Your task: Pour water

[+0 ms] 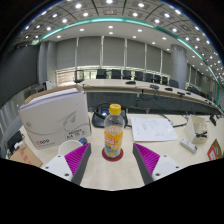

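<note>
Clear glossy plastic bottle [114, 134] with yellow cap, on smooth pale matt tabletop [165, 160]; white paper sheets [153, 127].

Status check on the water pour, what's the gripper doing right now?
Gripper open, holding nothing. Bottle upright on table, just ahead between the fingers, yellow cap on. White cup left of it. Path clear.

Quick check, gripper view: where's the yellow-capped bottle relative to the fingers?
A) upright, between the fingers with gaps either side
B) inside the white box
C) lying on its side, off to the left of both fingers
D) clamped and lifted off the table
A: the bottle stands upright on the table, centred between the open fingers, with a clear gap to each pink pad.
</note>
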Action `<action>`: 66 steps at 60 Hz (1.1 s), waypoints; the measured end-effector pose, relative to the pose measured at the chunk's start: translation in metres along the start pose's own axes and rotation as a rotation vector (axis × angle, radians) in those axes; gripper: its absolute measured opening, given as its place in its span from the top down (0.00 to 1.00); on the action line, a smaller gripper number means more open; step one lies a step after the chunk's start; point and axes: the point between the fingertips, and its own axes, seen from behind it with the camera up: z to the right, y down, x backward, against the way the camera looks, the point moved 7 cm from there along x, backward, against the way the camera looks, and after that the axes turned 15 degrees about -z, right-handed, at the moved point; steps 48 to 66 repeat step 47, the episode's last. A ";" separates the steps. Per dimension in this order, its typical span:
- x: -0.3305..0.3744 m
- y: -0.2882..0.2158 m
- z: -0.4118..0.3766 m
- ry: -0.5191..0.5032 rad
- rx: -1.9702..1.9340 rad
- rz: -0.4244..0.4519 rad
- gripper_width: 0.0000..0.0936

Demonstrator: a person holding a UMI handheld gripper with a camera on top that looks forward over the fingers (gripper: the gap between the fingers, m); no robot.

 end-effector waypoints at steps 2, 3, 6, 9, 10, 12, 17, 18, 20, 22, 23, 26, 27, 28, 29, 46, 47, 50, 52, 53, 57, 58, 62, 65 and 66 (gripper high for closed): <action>0.024 0.005 -0.007 0.006 -0.003 -0.010 0.08; 0.036 0.007 -0.011 0.009 -0.008 -0.011 0.08; 0.072 0.017 -0.024 0.026 -0.012 -0.016 0.08; 0.107 0.028 -0.037 0.044 -0.014 -0.020 0.08; 0.119 0.032 -0.042 0.050 -0.015 -0.021 0.08; 0.144 0.041 -0.050 0.061 -0.017 -0.029 0.09; 0.190 0.067 -0.073 0.066 -0.007 -0.039 0.08; 0.199 0.071 -0.078 0.066 -0.002 -0.038 0.08; 0.215 0.080 -0.085 0.065 0.006 -0.034 0.08; 0.230 0.089 -0.090 0.070 0.007 -0.032 0.08; 0.237 0.093 -0.094 0.072 0.007 -0.035 0.08; 0.255 0.106 -0.099 0.073 0.008 -0.047 0.08; 0.260 0.110 -0.101 0.072 0.012 -0.050 0.08; 0.265 0.113 -0.102 0.070 0.017 -0.052 0.08; 0.270 0.116 -0.103 0.070 0.021 -0.052 0.08; 0.313 0.145 -0.103 0.106 0.002 -0.070 0.08; 0.314 0.145 -0.103 0.103 0.003 -0.071 0.08; 0.314 0.145 -0.103 0.103 0.003 -0.071 0.08; 0.314 0.145 -0.103 0.103 0.003 -0.071 0.08; 0.314 0.145 -0.103 0.103 0.003 -0.071 0.08; 0.314 0.145 -0.103 0.103 0.003 -0.071 0.08; 0.314 0.145 -0.103 0.103 0.003 -0.071 0.08; 0.314 0.145 -0.103 0.103 0.003 -0.071 0.08; 0.314 0.145 -0.103 0.103 0.003 -0.071 0.08; 0.314 0.145 -0.103 0.103 0.003 -0.071 0.08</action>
